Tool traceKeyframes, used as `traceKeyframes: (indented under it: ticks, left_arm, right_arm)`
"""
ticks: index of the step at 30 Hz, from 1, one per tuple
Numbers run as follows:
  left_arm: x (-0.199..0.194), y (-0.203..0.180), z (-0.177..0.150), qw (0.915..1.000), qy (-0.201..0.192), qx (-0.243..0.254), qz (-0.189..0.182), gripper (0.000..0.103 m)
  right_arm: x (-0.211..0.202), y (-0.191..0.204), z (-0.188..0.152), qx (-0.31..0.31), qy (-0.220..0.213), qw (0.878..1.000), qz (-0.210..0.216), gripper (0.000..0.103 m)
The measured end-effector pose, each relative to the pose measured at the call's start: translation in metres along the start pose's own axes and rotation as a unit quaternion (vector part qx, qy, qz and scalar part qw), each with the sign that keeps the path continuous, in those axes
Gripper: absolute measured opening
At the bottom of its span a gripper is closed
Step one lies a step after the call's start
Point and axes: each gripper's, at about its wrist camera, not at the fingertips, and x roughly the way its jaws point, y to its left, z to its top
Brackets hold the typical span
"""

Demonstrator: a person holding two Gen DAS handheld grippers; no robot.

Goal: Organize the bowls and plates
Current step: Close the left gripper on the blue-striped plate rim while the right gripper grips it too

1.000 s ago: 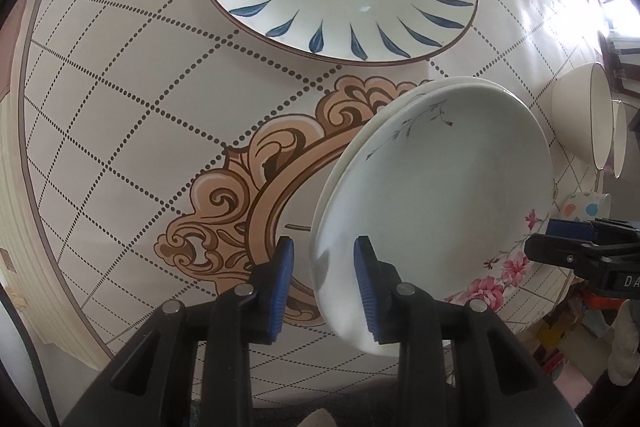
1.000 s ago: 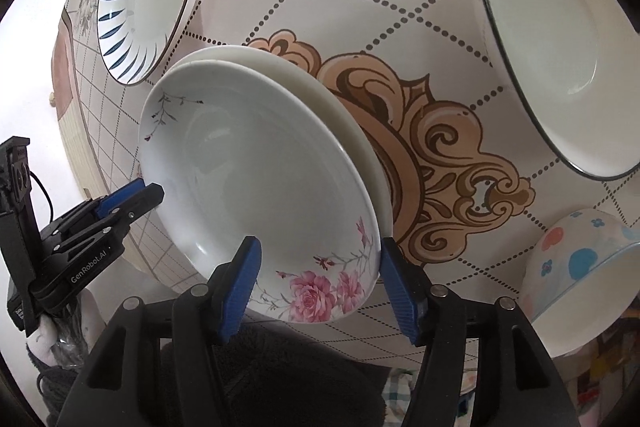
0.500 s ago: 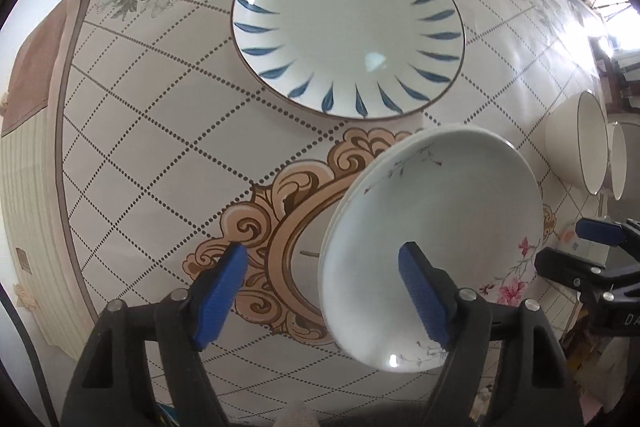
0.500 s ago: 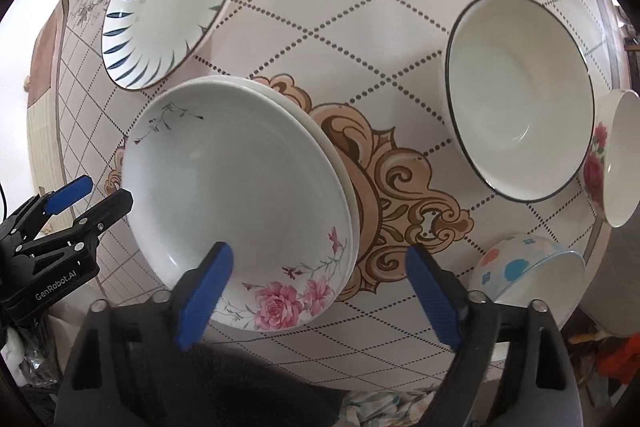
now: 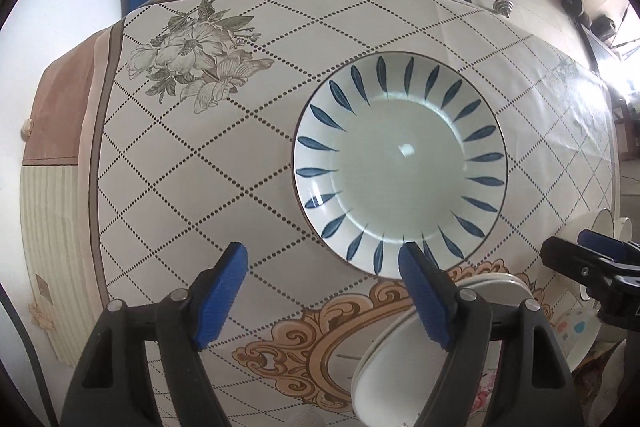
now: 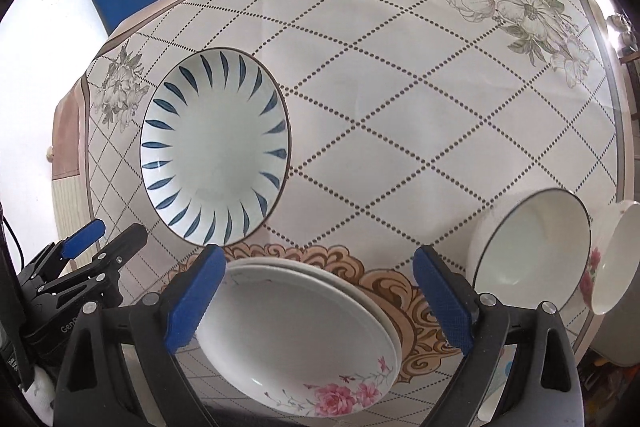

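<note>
A white plate with pink roses [image 6: 296,339] rests on another white plate at the table's near edge; the stack also shows in the left wrist view [image 5: 400,363]. A blue-leaf plate [image 5: 400,167] lies flat beyond it, also in the right wrist view [image 6: 216,151]. My left gripper [image 5: 322,301] is open and empty, raised above the table, near the blue-leaf plate's near rim. My right gripper [image 6: 318,301] is open and empty, raised over the stacked plates. Each gripper shows in the other's view, the right one [image 5: 592,267] and the left one [image 6: 84,263].
A white bowl with a dark rim [image 6: 528,251], a rose-painted bowl [image 6: 612,259] and a dotted bowl [image 5: 576,327] stand at the right. The patterned tablecloth [image 6: 400,99] covers the table. A sofa and a blue board lie beyond the far edge.
Both grippers opened, let go of the rose plate and pulled back and up. The plate now rests on the lower plate. The views tilted toward the far edge.
</note>
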Motion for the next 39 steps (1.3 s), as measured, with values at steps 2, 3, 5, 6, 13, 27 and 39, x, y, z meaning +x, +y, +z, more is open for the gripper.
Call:
traceKeyframes:
  ticks: [2,3,5,6,13,27,39]
  left_arm:
    - [0.007,0.003,0.011,0.9999,0.011,0.002,0.001,0.077]
    - [0.011,0.005,0.018,0.9999,0.013,0.003,0.002,0.077]
    - [0.017,0.009,0.030,0.9999,0.009,0.006,0.004,0.077]
    - [0.021,0.011,0.035,0.9999,0.010,0.007,0.008,0.077]
    - [0.051,0.022,0.060,0.9993,0.036,0.010,-0.010,0.077]
    - [0.066,0.024,0.075,0.9934,0.065,-0.004,-0.095,0.037]
    - [0.061,0.021,0.072,0.9947,0.054,0.000,-0.087,0.023]
  right_arm:
    - [0.007,0.000,0.011,-0.001,0.005,1.000,-0.001,0.097]
    - [0.011,0.002,0.018,-0.002,0.007,1.000,-0.001,0.097]
    - [0.020,0.004,0.030,-0.002,0.012,1.000,0.002,0.097]
    - [0.027,0.005,0.036,0.001,0.014,1.000,0.006,0.097]
    - [0.058,0.000,0.065,0.028,0.031,0.998,0.045,0.090]
    - [0.084,0.008,0.085,0.042,0.053,0.992,0.103,0.050]
    - [0.085,0.008,0.080,0.041,0.049,0.994,0.088,0.017]
